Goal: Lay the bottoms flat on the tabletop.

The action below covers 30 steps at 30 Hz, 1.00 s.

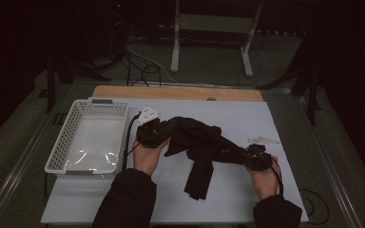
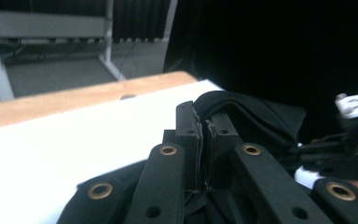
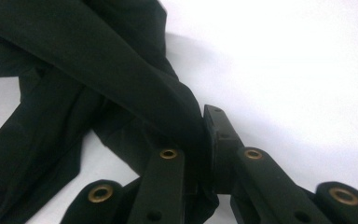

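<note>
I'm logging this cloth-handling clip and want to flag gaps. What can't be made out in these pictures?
- What kind of item the black garment is: crumpled and dark in the high view.
- The left hand-held gripper pads: cloth is bunched between them in the left gripper view.
- One fingertip of the right hand-held gripper: draped by cloth in the right gripper view.
- The small white item: too small to identify.

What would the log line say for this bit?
left gripper: shut on cloth | right gripper: shut on cloth | basket: empty
</note>
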Available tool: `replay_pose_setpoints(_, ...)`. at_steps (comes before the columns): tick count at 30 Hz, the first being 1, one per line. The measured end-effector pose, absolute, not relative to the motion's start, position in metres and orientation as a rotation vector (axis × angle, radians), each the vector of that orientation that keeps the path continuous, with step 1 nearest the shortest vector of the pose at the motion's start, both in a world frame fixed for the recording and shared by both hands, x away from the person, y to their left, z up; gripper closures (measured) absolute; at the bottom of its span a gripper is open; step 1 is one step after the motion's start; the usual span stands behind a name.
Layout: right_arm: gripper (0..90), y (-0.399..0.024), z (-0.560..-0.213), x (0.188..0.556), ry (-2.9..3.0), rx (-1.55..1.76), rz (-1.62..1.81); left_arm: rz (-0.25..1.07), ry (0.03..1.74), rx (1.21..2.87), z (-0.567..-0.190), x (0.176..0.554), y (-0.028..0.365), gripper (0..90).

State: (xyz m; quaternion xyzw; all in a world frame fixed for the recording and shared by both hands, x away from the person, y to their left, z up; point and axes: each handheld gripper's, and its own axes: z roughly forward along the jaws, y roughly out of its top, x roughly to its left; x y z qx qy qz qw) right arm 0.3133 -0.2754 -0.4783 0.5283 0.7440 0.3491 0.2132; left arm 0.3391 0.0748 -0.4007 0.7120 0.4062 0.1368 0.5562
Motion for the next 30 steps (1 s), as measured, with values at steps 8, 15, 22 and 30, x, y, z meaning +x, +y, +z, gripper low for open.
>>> replay_pose_setpoints(8,82.1,-0.287,-0.483,0.318,2.058,1.517,0.976,0.275,1.079,1.698,-0.428,0.354,0.082,86.3)
replay_pose_setpoints(15,82.2,-0.290,-0.485,0.322,2.056,1.519,0.974,0.264,1.112,1.695,-0.437,0.360,0.086,86.3)
replay_pose_setpoints(22,85.9,-0.294,-0.474,0.327,2.037,1.484,1.042,0.263,1.108,1.696,-0.436,0.363,0.087,86.2)
replay_pose_setpoints(30,86.7,-0.295,-0.446,0.337,1.966,1.463,1.114,0.292,1.103,1.706,-0.426,0.367,0.090,86.2)
